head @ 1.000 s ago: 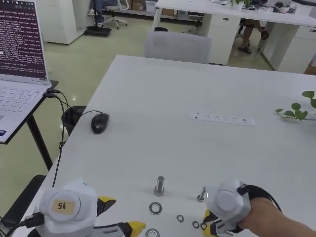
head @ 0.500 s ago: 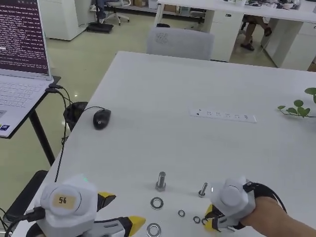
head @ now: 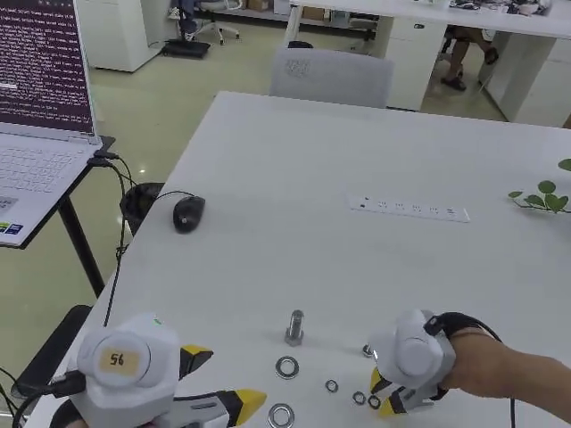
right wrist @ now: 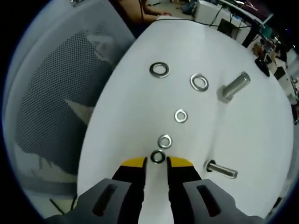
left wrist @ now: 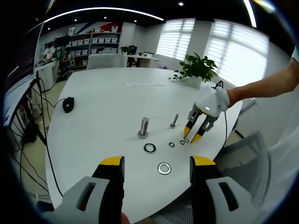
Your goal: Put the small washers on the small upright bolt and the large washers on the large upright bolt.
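Bracketing one small washer [right wrist: 158, 157] between my right gripper [right wrist: 157, 163] tips, jaws slightly parted, bottom centre.
Left gripper [left wrist: 157, 162] released, empty.

The 2 large washers [head: 287, 366], 3 small washers [head: 332, 386], large bolt [head: 294, 327] and small bolt [right wrist: 222, 170] are smooth, shiny metal on the matt table [head: 312, 178], the left gripper [left wrist: 157, 162] and right gripper [right wrist: 157, 162] wear matt plastic shells, and the chair [right wrist: 51, 107] is mesh cloth.

Open tabletop [head: 357, 152] lies beyond the large bolt [head: 294, 327] and small bolt [left wrist: 174, 121], with washers [head: 286, 366] strewn just before them.
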